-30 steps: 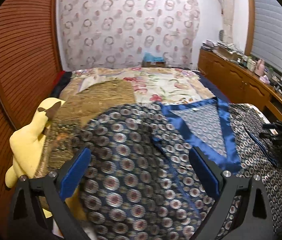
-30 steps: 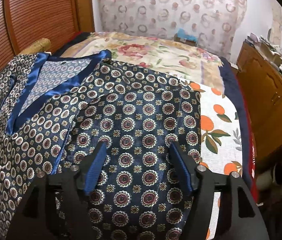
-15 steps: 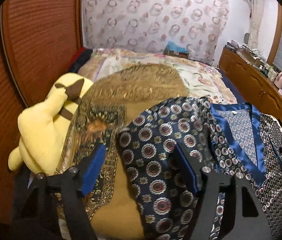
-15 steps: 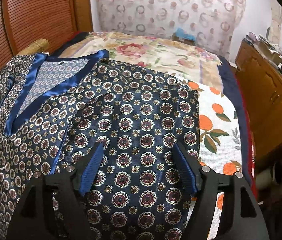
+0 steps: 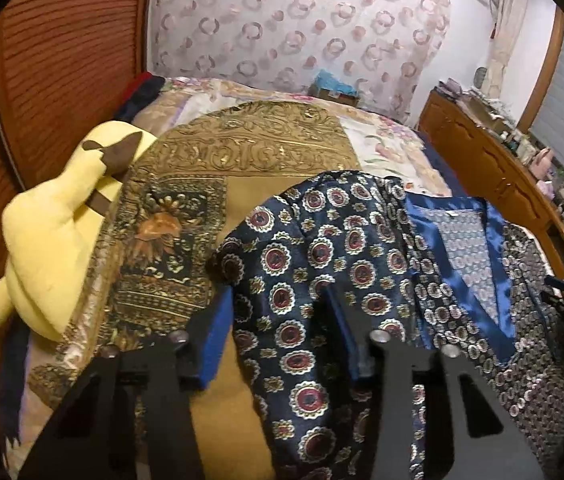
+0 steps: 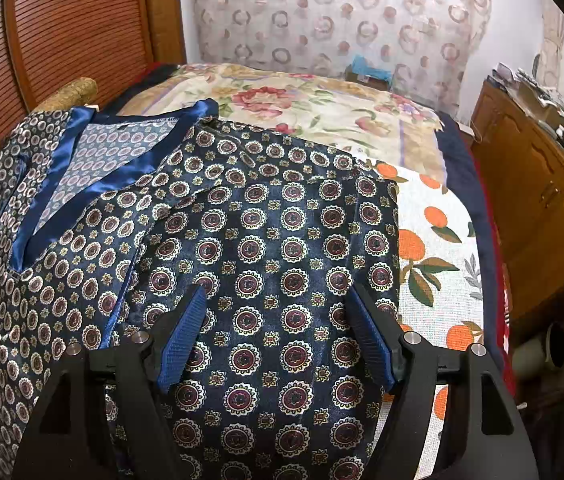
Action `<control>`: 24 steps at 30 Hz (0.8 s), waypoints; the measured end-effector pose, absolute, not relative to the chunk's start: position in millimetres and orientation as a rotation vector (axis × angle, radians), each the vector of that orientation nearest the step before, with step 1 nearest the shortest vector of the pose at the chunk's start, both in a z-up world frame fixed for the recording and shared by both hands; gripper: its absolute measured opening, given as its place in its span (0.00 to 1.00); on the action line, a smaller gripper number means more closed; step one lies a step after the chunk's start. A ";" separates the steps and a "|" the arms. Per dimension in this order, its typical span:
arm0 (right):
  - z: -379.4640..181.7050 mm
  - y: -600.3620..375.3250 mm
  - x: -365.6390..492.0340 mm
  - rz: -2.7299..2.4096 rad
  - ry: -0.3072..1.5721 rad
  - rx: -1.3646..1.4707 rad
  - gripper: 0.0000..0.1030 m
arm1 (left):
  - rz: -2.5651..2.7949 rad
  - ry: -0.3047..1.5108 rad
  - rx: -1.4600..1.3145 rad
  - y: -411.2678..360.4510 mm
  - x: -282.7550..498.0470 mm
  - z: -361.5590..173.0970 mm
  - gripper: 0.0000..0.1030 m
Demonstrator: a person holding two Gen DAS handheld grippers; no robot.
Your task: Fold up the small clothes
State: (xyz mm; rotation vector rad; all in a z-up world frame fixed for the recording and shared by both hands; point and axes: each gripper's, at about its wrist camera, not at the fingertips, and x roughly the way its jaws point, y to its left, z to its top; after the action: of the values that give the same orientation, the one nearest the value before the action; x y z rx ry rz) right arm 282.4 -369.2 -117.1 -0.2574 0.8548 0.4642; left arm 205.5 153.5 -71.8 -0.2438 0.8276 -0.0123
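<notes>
A dark blue shirt with round medallion print and a shiny blue collar [image 5: 494,248] lies spread on the bed. Its left sleeve [image 5: 314,264] runs toward me between the blue pads of my left gripper [image 5: 278,320]. The jaws are closing: the left pad is at the sleeve's edge and the right pad rests on the cloth, with no clamp visible. In the right wrist view, the right sleeve [image 6: 282,220] lies flat under my right gripper [image 6: 278,320], which is open and hovers just over the fabric. The collar [image 6: 122,164] is at the upper left there.
A yellow plush toy [image 5: 54,232] lies left of the sleeve on a gold patterned blanket [image 5: 250,152]. An orange-print sheet [image 6: 430,240] borders the shirt's right side. A wooden cabinet [image 6: 542,208] runs along the right; a slatted wooden wall [image 5: 62,60] stands at the left.
The left gripper swung left and down from over the shirt's body to its left sleeve, and its jaws narrowed around the sleeve. The right gripper stayed where it was.
</notes>
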 end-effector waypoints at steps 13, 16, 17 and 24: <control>-115.1 -369.9 281.7 0.461 0.855 -0.257 0.72 | -0.021 0.735 -0.170 137.8 199.2 -46.4 0.05; -103.0 -377.2 279.5 0.452 0.819 -0.245 0.72 | -0.020 0.731 -0.149 134.3 198.9 -44.1 0.05; -97.5 -381.9 281.0 0.443 0.807 -0.235 0.72 | -0.021 0.732 -0.143 133.5 199.1 -44.3 0.05; -98.5 -406.9 320.3 0.391 0.854 -0.199 0.69 | -0.013 0.746 -0.143 132.6 202.7 -48.1 0.05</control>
State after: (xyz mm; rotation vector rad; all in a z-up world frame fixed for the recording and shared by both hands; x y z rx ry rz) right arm 320.3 -406.9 -98.5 -0.1995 0.8540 0.3911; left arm 202.7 132.6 -48.1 -0.1434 0.7464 -0.0133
